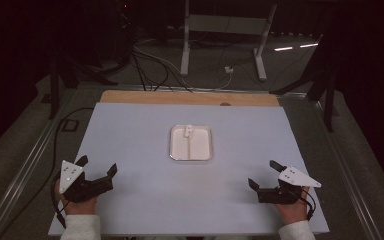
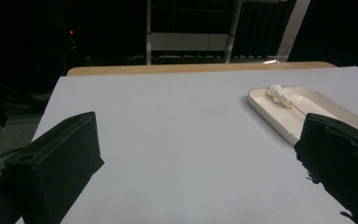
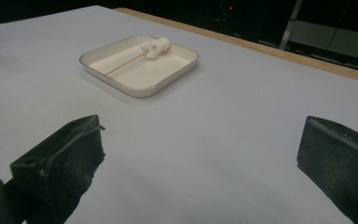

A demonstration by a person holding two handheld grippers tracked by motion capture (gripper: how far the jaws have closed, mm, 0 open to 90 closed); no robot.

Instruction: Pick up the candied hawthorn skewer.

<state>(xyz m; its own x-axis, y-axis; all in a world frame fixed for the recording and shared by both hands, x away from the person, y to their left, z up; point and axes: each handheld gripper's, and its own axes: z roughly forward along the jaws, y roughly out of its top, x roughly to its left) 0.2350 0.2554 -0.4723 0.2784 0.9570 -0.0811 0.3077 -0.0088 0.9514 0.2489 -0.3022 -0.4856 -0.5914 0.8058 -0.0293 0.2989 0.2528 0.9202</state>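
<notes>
A shallow square white tray (image 1: 204,152) rests in the middle of the pale table. Inside it lies a small white knotted piece (image 1: 188,132) at the far edge, with a thin white strip running back from it. The same tray (image 2: 279,122) sits right of centre in the left gripper view, and the tray (image 3: 100,67) lies ahead in the right gripper view with the knotted piece (image 3: 157,46) at its far side. My left gripper (image 1: 97,167) rests open near the front left of the table. At the front right, my right gripper (image 1: 264,173) stands open too. Nothing sits between either pair of jaws.
The table's pale sheet (image 1: 130,140) ends in a wooden strip (image 1: 190,98) at the far edge. Beyond it stand a white frame leg (image 1: 184,45) and cables (image 1: 150,65) on the dark floor. A black cable (image 1: 55,145) trails off the left side.
</notes>
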